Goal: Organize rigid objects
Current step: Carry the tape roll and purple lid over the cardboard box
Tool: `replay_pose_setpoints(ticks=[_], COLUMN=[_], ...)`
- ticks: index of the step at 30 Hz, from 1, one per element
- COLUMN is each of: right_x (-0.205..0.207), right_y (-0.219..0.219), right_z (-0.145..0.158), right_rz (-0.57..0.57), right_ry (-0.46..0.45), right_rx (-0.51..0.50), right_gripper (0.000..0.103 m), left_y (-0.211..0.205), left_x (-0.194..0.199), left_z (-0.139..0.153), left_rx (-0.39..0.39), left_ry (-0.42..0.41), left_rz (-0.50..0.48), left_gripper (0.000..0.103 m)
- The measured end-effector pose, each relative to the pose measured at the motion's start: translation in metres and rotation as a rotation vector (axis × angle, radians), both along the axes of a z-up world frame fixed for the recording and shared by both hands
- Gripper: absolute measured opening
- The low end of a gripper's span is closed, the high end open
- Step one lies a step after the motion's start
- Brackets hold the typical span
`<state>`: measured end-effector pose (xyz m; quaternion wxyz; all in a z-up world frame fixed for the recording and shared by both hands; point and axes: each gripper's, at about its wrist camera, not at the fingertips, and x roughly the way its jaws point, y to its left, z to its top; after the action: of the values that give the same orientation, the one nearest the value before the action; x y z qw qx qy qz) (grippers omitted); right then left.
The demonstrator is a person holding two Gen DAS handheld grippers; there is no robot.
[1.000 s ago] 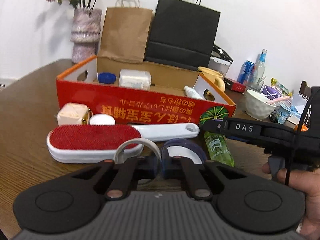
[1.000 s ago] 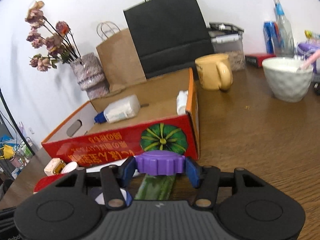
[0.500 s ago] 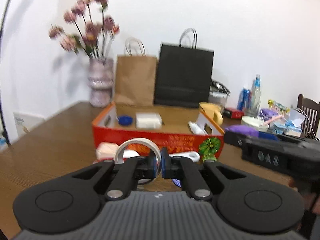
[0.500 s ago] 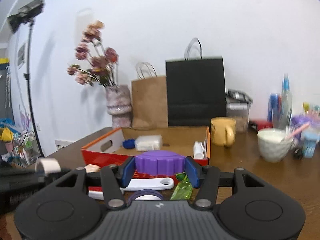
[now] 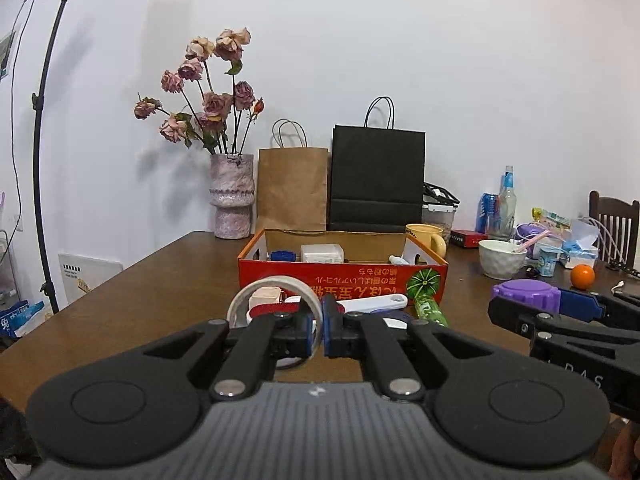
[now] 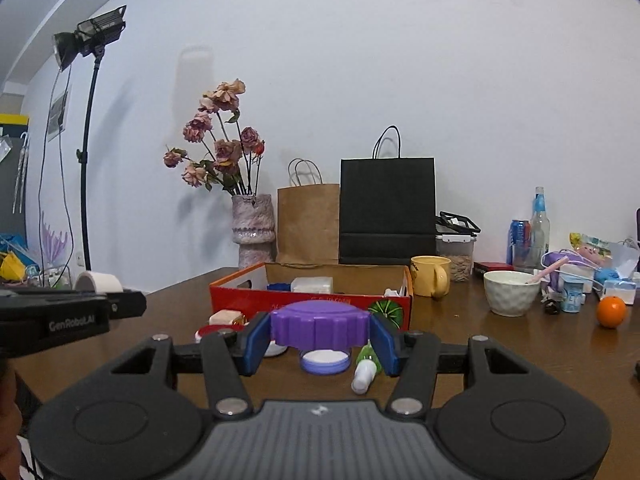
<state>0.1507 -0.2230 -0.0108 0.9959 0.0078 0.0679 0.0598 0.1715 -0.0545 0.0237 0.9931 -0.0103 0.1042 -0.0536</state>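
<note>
My left gripper (image 5: pixel 318 330) is shut on the thin wall of a whitish tape roll (image 5: pixel 272 294), which stands up left of the fingers. My right gripper (image 6: pixel 319 340) is shut on a ribbed purple lid (image 6: pixel 319 326), one blue pad on each side. Both are held above the brown table (image 6: pixel 460 352), well short of the red cardboard box (image 6: pixel 308 306). Inside the box lie a white bottle with a blue cap (image 5: pixel 320 254) and a small white tube (image 5: pixel 396 259). Each gripper also shows at the edge of the other's view.
In front of the box lie a red lint brush with a white handle (image 5: pixel 376 302), a green bottle (image 6: pixel 366 364), an open purple-rimmed jar (image 6: pixel 324 360) and a small beige box (image 6: pixel 226 317). Behind stand a vase (image 5: pixel 232 196), paper bags, a yellow mug (image 6: pixel 430 282), a white bowl (image 6: pixel 511 293) and an orange (image 6: pixel 611 311).
Both grippers have drawn back from the box and risen a little, carrying the tape roll and the purple lid. The box and table items now look smaller and farther off.
</note>
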Motion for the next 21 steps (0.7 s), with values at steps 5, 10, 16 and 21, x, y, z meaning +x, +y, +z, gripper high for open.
replay_pose_setpoints(ticks=[5,10,16,21], right_x=[-0.018,-0.020,-0.011,0.004], right_y=[0.002,0.001,0.000,0.000], right_z=[0.008,0.011,0.006,0.002], right_rz=[-0.008,-0.011,-0.003,0.010], right_ry=[-0.042,-0.052,-0.030,-0.015], right_rx=[-0.006,-0.009,0.012,0.023], right_gripper=[0.054,0.054,0.054,0.054], left_y=[0.003,0.001,-0.001,-0.003], left_x=[-0.014,-0.019,-0.011,0.006], left_z=[0.005,0.010,0.007,0.004], left_rx=[-0.001,-0.001,-0.005,0.002], left_ry=[-0.029,-0.054,-0.027,-0.009], left_rz=[0.003,0.000,-0.011,-0.017], left_gripper=[0.005,0.005,0.005,0.005])
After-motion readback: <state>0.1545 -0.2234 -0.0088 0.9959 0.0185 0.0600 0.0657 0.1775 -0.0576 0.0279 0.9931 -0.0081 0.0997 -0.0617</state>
